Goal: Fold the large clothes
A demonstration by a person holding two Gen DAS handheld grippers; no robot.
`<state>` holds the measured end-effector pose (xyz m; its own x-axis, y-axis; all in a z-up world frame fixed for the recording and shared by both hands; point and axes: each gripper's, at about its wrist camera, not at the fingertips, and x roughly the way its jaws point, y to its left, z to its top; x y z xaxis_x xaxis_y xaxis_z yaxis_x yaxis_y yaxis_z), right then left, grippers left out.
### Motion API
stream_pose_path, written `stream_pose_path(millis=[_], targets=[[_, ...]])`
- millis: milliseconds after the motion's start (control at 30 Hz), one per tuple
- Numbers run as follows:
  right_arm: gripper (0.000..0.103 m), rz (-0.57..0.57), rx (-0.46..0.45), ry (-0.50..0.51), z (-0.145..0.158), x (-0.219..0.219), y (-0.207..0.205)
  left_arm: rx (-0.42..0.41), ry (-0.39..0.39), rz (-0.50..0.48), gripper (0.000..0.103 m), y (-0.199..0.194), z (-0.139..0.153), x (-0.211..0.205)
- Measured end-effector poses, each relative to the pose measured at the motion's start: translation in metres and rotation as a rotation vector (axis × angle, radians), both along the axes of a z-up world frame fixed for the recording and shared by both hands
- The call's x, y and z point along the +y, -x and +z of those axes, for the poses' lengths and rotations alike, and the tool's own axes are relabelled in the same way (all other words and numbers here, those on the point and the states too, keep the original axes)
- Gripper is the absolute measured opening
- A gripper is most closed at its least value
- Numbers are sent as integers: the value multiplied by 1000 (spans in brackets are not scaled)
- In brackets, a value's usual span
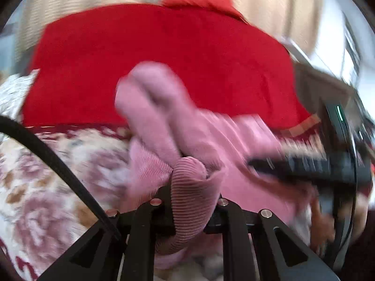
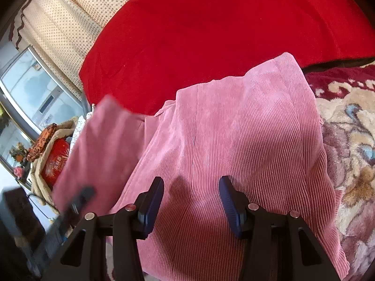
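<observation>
A pink corduroy garment [image 2: 246,140] lies on a floral blanket [image 2: 351,140] in the right wrist view. My right gripper [image 2: 191,201] is open just above it, with cloth showing between its blue pads [image 2: 152,201]. My left gripper [image 1: 189,194] is shut on a bunched fold of the same pink garment [image 1: 189,199] and holds it up; the lifted cloth is blurred. The left gripper also shows blurred at the lower left of the right wrist view [image 2: 77,201], holding a raised pink flap [image 2: 103,145].
A large red cushion [image 2: 211,35] lies behind the garment on the floral blanket [image 1: 46,187]. A cream dotted curtain [image 2: 65,23] hangs behind. A window [image 2: 35,89] and a basket with a red tin [image 2: 55,164] are at left. A black cable [image 1: 46,154] crosses the left wrist view.
</observation>
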<state>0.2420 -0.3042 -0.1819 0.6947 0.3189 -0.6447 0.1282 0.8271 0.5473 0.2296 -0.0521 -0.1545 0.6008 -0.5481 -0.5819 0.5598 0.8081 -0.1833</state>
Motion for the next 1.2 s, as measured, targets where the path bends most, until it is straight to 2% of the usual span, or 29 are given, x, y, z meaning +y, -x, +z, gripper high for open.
stream_pose_path(millis=[67,167,233,267,333,433,533,700,733,767,800,833,867,933,1000,1033,1067,1133,1200], targets=[[54,8,0,-13,0,-1,-1,57,-21,-34,14,-4,-16,-7],[54,14,-7,-41,0,-4,0,123,80,-36,14,-14,-18,7],[55,29,-27,-95,3,-7,1,151,113,-32,14,-20,-20,15],[56,48,-41,-158,4,-9,2,148,109,-32,14,-19,-20,14],[67,87,-57,-250,7,-7,2,131,82,-35,14,-15,-20,11],[67,178,-76,-308,14,7,-5,142,86,-36,14,-17,-19,9],[67,240,-25,-374,10,24,-21,163,104,-36,14,-20,-18,14],[66,270,50,-441,-9,46,-54,173,106,-42,16,-25,-18,15],[61,279,77,-448,-15,52,-62,177,107,-47,18,-25,-17,16],[55,274,95,-435,-20,57,-67,187,110,-60,26,-25,-14,19],[30,257,115,-402,-26,60,-74,199,115,-77,33,-25,-11,23],[23,241,146,-343,-34,63,-80,211,128,-105,35,-25,-5,31],[18,244,154,-342,-41,62,-83,218,143,-125,39,-24,0,39],[14,242,135,-350,-44,60,-81,225,203,-148,43,-21,12,67],[14,247,108,-306,-41,64,-77,199,260,-109,60,-21,19,95],[13,250,89,-278,-40,67,-75,194,273,-69,61,-25,20,108],[13,249,75,-257,-39,69,-73,225,276,-8,60,-36,13,118],[13,238,67,-244,-36,71,-75,341,305,50,58,-56,-7,125],[12,227,46,-243,-33,72,-72,495,337,53,32,-73,-36,117]])
